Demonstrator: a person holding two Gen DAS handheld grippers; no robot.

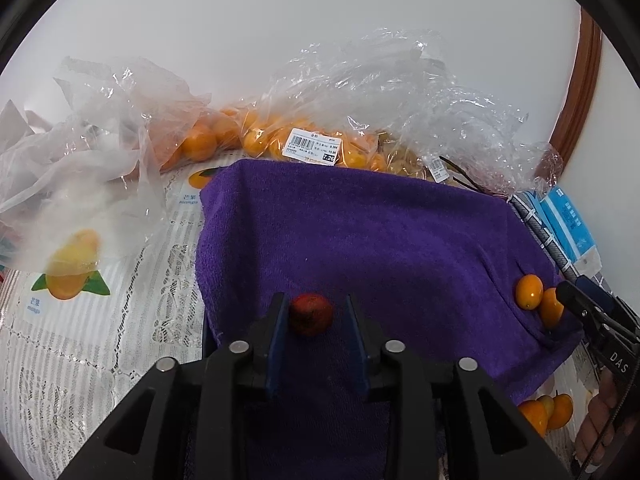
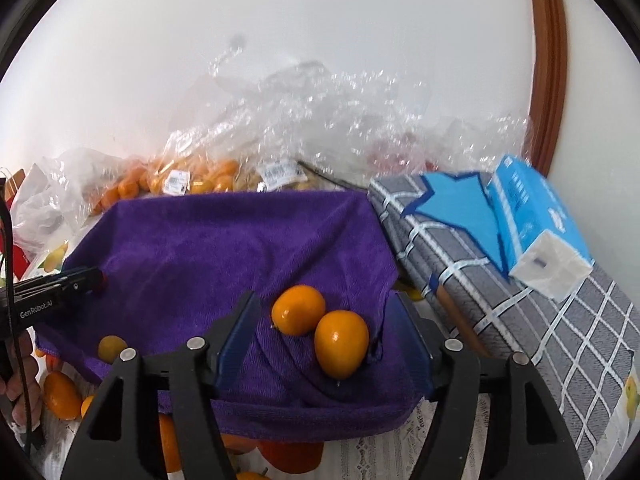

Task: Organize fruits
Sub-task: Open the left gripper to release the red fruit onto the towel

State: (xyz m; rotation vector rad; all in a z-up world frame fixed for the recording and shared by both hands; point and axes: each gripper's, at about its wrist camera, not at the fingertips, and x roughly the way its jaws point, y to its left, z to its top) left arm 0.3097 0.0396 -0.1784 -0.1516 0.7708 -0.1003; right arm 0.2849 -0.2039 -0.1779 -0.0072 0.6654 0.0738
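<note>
A purple towel (image 1: 360, 232) covers a raised surface; it also shows in the right wrist view (image 2: 224, 240). My left gripper (image 1: 316, 316) is open around a small dark red fruit (image 1: 311, 314) lying on the towel, which touches its left finger. My right gripper (image 2: 320, 332) is open around two orange kumquats (image 2: 298, 309) (image 2: 341, 343) on the towel. Those kumquats (image 1: 529, 290) also show at the towel's right edge in the left wrist view, next to the right gripper's fingertips (image 1: 572, 294). The left gripper's fingers (image 2: 76, 280) show at the left of the right wrist view.
Clear plastic bags of orange fruit (image 1: 256, 136) lie behind the towel. Loose oranges (image 2: 60, 394) sit on the fruit-print tablecloth (image 1: 80, 320) below the towel. A blue tissue pack (image 2: 532, 220) rests on a grey checked box (image 2: 520, 304) at right. A white wall stands behind.
</note>
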